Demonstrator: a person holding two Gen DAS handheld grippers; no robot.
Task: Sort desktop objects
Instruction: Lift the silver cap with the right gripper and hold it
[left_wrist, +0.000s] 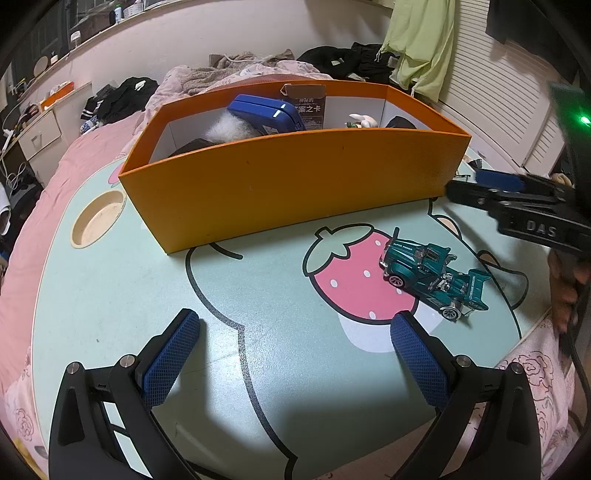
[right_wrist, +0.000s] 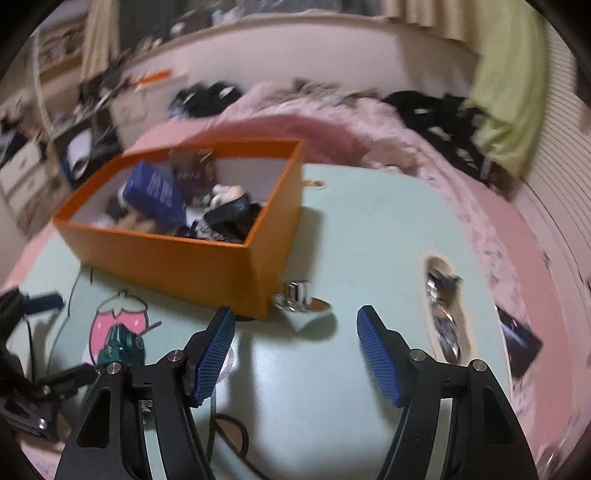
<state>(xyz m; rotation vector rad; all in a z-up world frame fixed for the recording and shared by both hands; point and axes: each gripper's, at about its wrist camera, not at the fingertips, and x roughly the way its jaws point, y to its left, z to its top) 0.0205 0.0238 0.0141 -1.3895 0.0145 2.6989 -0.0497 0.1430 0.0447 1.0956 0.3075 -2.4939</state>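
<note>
An orange box stands on the pale green table and holds a blue case, a card and other small things. A teal toy car lies on the strawberry print, just beyond my left gripper's right finger. My left gripper is open over bare tabletop with nothing between its pads. In the blurred right wrist view my right gripper is open and empty, pointing at a shiny metal clip by the orange box's near corner. The teal car lies to its left.
A round cup hole is sunk in the table at the left. An oval recess on the right holds shiny wrappers. A dark card lies on the pink bedding past the table edge. Clothes are piled on the bed behind.
</note>
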